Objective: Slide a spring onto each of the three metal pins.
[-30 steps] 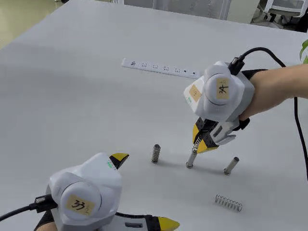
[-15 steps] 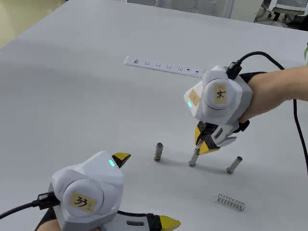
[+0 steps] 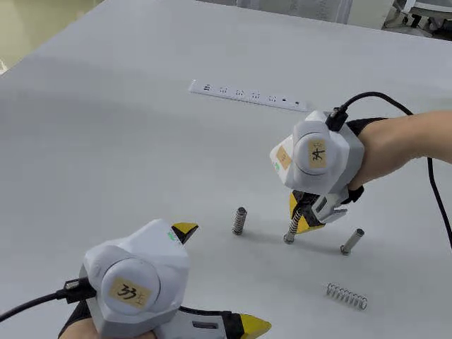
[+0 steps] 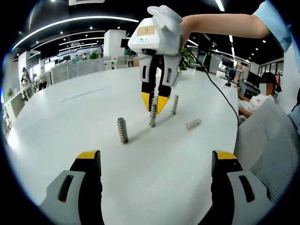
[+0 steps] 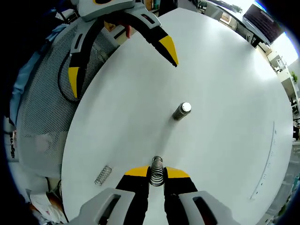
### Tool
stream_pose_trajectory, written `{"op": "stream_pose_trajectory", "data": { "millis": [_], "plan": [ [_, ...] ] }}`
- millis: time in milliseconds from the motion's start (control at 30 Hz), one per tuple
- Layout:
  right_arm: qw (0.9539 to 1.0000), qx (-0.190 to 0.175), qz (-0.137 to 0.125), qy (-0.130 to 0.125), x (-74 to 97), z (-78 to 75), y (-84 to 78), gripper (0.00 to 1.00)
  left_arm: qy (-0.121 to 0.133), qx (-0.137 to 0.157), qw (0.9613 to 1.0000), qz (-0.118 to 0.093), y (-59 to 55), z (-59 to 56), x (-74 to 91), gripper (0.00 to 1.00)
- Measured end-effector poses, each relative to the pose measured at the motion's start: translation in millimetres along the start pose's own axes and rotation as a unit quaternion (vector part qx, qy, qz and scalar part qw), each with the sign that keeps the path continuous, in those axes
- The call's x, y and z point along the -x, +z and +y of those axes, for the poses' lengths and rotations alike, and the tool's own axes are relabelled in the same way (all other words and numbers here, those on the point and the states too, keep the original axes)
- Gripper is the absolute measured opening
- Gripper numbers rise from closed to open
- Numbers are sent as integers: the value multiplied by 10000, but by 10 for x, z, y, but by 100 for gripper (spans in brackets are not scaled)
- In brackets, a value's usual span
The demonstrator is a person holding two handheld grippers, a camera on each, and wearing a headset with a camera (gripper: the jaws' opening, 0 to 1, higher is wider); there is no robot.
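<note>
Head view: my right gripper (image 3: pixel 305 220) pinches the held spring (image 3: pixel 296 217), a bright metal coil, between its yellow-tipped jaws. The coil is sleeved over the top of the middle pin (image 3: pixel 289 238), whose lower shaft is bare. Toward the left edge of the table (image 3: pixel 106 141) stands the sprung pin (image 3: pixel 240 220), wrapped in coils along its whole height. Toward the right edge stands the bare pin (image 3: pixel 352 241), smooth and grey. I see the three in a row, well in from every edge. A loose spring (image 3: pixel 347 296) lies flat, nearer the near edge than the bare pin. A white power strip (image 3: pixel 251 97) lies toward the far edge. My left gripper (image 4: pixel 156 157) hovers with its jaws spread wide, holding nothing.
</note>
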State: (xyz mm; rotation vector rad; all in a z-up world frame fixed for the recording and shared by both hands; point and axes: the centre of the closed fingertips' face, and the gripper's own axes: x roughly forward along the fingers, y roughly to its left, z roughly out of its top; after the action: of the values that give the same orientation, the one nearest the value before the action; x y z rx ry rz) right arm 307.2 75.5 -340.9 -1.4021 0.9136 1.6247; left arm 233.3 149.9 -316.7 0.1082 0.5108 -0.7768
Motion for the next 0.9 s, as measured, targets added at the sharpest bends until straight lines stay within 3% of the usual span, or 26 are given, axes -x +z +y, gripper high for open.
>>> {"op": "stream_pose_trajectory", "data": {
  "millis": [900],
  "plan": [
    [9998, -124, 108, 95, -200, 6, -21, 8, -74, 73, 9999, 17, -32, -54, 6, 95]
  ]
}}
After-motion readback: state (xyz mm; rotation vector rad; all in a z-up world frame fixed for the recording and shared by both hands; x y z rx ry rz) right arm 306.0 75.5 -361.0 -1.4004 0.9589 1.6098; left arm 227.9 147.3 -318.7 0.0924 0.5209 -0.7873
